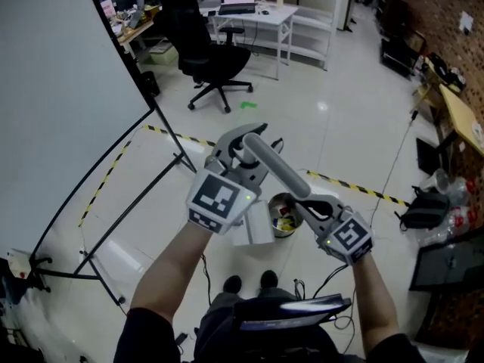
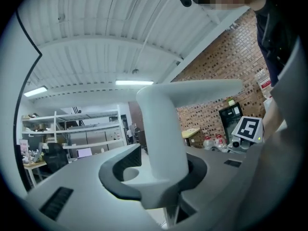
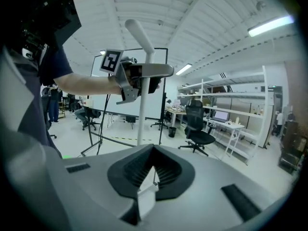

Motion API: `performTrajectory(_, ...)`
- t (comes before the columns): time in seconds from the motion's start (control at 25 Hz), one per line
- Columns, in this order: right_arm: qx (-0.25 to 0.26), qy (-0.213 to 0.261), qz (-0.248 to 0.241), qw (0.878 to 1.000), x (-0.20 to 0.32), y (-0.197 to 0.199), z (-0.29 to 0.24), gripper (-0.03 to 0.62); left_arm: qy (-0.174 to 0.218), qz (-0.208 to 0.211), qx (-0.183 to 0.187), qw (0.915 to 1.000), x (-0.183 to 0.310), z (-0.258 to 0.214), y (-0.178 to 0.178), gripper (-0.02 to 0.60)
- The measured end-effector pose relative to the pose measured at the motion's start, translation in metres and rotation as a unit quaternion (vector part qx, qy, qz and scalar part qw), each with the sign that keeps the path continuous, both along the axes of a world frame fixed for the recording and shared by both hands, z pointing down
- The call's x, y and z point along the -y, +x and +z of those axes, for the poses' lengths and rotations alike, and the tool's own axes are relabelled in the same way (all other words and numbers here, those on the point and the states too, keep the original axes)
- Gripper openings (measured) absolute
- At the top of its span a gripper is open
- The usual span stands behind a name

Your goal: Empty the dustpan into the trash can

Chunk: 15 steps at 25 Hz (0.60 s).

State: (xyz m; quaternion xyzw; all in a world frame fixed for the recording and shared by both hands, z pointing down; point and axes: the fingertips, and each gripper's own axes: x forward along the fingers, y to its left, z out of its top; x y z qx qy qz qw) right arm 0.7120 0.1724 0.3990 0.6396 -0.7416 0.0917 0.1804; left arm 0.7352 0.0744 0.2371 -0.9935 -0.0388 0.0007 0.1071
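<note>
left claw (image 2: pixel 159 179) clamped round dustpan handle (image 2: pixel 161 129) | right claw (image 3: pixel 150 174) closed, possibly pinching white sliver (image 3: pixel 146 197)

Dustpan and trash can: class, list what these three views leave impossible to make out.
1. Head view: the dustpan is mostly covered by the left gripper and the handle; its contents are unseen.
2. Head view: the trash can contents are too small to name.
3. Right gripper view: the right gripper pinches a white edge; the jaws cover the rest, so what it belongs to is unclear.
</note>
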Motion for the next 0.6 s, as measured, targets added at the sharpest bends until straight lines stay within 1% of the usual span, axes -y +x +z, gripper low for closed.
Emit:
performTrajectory(0.2, 0.032, 0.024, -0.045, 0.998, 0.021, -0.014, -0.009, 0.012, -0.01, -0.05, 0.004, 0.9987, 0.016, -0.001, -0.027, 0.143)
performTrajectory(0.32, 0.041, 0.038, -0.077, 0.995, 0.035, -0.023, -0.017, 0.012, -0.015, -0.081, 0.004, 0.9966, 0.026, -0.004, -0.044, 0.143)
performTrajectory(0.44, 0.059, 0.05, -0.107, 0.991, 0.049, -0.036, -0.023, 0.012, -0.021, -0.115, 0.002, 0.9932, 0.037, -0.007, -0.066, 0.143)
performTrajectory(0.6, 0.077, 0.053, -0.15, 0.984, 0.068, -0.059, -0.024, 0.012, -0.025, -0.164, 0.0, 0.9862, 0.055, -0.009, -0.099, 0.143)
